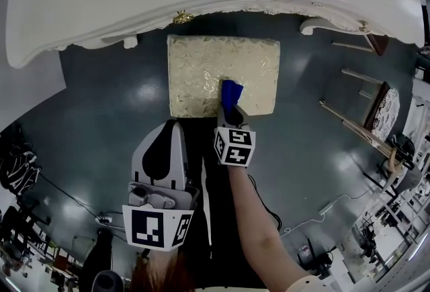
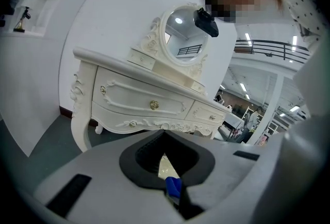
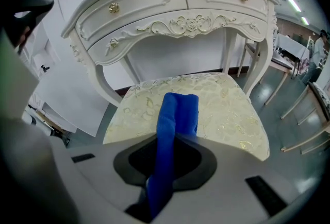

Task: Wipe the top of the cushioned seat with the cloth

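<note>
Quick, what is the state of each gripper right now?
Left gripper: shut, empty.
Right gripper: shut on the blue cloth.

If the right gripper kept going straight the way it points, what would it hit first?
Probably the cushioned seat, which its blue cloth lies on; the right gripper seems angled down at it. Beyond stands the dressing table.
</note>
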`<state>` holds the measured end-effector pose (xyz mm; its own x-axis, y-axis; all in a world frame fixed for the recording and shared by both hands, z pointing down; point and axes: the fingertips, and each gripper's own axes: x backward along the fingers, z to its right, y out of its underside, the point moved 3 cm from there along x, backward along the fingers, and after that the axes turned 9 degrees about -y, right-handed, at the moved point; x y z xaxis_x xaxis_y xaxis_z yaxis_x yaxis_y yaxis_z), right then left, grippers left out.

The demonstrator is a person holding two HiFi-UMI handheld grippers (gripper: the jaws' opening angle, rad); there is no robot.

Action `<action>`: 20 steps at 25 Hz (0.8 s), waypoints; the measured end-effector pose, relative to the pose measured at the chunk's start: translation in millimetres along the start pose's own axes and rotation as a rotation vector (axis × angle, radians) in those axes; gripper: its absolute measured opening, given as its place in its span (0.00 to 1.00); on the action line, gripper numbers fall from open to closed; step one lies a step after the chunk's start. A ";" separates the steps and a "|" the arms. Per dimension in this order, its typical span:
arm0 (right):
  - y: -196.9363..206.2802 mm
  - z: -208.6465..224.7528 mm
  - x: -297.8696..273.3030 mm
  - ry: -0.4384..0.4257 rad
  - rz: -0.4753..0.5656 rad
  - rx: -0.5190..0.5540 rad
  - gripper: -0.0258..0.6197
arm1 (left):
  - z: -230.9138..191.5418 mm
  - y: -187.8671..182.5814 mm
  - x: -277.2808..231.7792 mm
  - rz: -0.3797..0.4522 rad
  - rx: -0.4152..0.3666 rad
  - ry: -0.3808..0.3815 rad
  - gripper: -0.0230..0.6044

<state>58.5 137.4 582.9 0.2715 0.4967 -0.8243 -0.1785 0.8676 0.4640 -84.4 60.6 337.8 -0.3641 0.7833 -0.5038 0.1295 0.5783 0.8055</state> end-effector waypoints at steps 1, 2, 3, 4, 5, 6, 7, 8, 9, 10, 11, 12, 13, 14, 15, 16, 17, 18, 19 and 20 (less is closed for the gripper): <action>0.0 -2.2 -0.8 -0.003 -0.001 0.002 0.13 | -1.3 -0.1 0.4 0.000 0.001 -0.003 0.03; 0.1 -4.5 -1.5 -0.006 -0.002 0.004 0.13 | -2.5 -0.1 0.8 0.000 0.003 -0.005 0.03; 0.1 -6.7 -2.3 -0.008 -0.002 0.007 0.13 | -3.8 0.0 1.2 0.000 0.004 -0.007 0.03; 0.0 -8.8 -3.2 -0.010 -0.001 0.008 0.13 | -5.3 0.1 1.5 0.001 0.006 -0.009 0.03; -0.1 -10.7 -4.1 -0.011 -0.001 0.010 0.13 | -6.7 0.1 1.8 0.001 0.007 -0.011 0.03; -0.2 -12.4 -5.0 -0.013 0.000 0.010 0.13 | -8.2 0.1 2.1 0.002 0.008 -0.013 0.03; -0.3 -14.0 -5.8 -0.013 0.000 0.011 0.13 | -9.5 0.0 2.4 0.003 0.009 -0.015 0.03; -0.3 -15.4 -6.4 -0.014 -0.001 0.012 0.13 | -10.7 -0.1 2.7 0.004 0.010 -0.016 0.03; -0.1 -16.8 -7.0 -0.015 -0.001 0.014 0.13 | -12.0 -0.1 3.1 0.005 0.011 -0.017 0.03; 0.1 -18.1 -7.5 -0.016 -0.002 0.015 0.13 | -13.2 0.2 3.4 0.004 0.012 -0.018 0.03; 0.2 -19.3 -8.0 -0.017 -0.002 0.017 0.13 | -14.4 0.4 3.7 0.004 0.012 -0.019 0.03; 0.1 -20.5 -8.3 -0.018 -0.002 0.018 0.13 | -15.5 0.6 4.1 0.003 0.013 -0.021 0.03; -0.1 -21.6 -8.6 -0.019 -0.002 0.020 0.13 | -16.4 0.6 4.4 0.003 0.014 -0.022 0.03; -0.2 -22.9 -9.0 -0.021 -0.002 0.020 0.13 | -17.4 0.4 4.7 0.003 0.015 -0.024 0.03; -0.2 -24.5 -9.5 -0.022 -0.002 0.020 0.13 | -18.5 0.1 4.9 0.004 0.017 -0.026 0.03; -0.2 -26.3 -10.2 -0.024 -0.003 0.021 0.13 | -19.8 -0.1 5.1 0.004 0.018 -0.028 0.03; -0.1 -28.4 -11.1 -0.026 -0.003 0.022 0.13 | -21.3 -0.2 5.2 0.005 0.019 -0.029 0.03; 0.1 -30.7 -12.1 -0.028 -0.004 0.023 0.13 | -22.8 -0.1 5.4 0.004 0.020 -0.031 0.03; 0.3 -33.1 -13.1 -0.030 -0.004 0.025 0.13 | -24.2 0.2 5.7 0.004 0.021 -0.032 0.03; 0.4 -35.2 -13.9 -0.033 -0.004 0.027 0.13 | -25.5 0.4 6.1 0.004 0.022 -0.033 0.03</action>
<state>21.4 130.1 583.1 0.3031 0.4933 -0.8153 -0.1517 0.8696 0.4698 -110.0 59.8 343.1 -0.3328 0.7928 -0.5106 0.1518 0.5795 0.8007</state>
